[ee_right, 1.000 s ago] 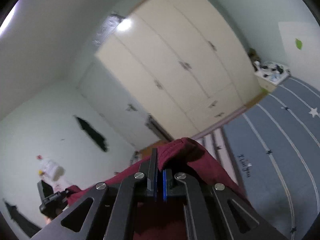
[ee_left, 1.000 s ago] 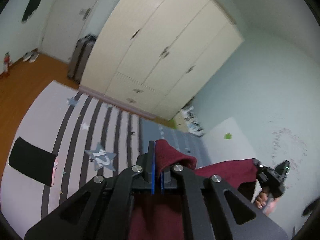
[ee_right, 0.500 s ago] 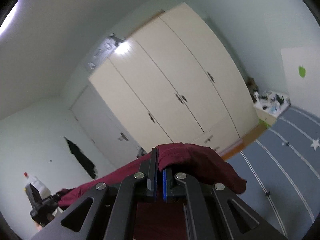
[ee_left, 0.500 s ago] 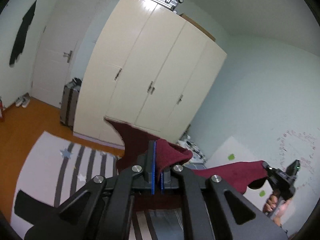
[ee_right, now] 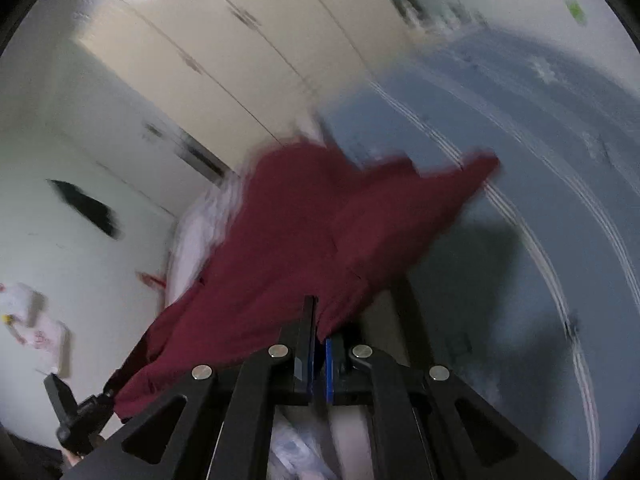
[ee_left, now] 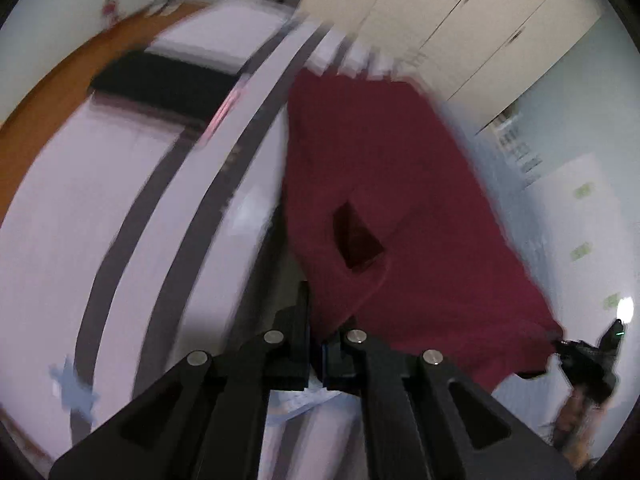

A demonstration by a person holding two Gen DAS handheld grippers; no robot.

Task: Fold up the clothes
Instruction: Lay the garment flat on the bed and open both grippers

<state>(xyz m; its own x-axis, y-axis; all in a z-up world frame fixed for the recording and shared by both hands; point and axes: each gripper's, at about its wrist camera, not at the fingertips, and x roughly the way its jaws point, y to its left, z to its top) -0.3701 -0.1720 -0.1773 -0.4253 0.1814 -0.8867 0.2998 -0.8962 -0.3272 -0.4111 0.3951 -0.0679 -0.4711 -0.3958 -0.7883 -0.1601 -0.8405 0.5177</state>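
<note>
Left wrist view: one striped bed [ee_left: 132, 208], one maroon garment [ee_left: 392, 200], two hand-held grippers.
Left hand-held gripper [ee_left: 316, 344] and right hand-held gripper [ee_right: 318, 344] each clamp a garment corner; previously raised before the wardrobe [ee_right: 224, 56], it now billows over the bed.

The garment [ee_left: 384, 184] is plain dark maroon. The bedspread [ee_left: 132, 184] is pale lilac-white with dark grey stripes on one part and grey-blue with thin white lines [ee_right: 520, 184] on another. The wardrobe [ee_right: 224, 52] is cream, the floor [ee_left: 48, 92] orange-brown, and a folded cloth [ee_left: 160, 80] near the bed's edge is black.
</note>
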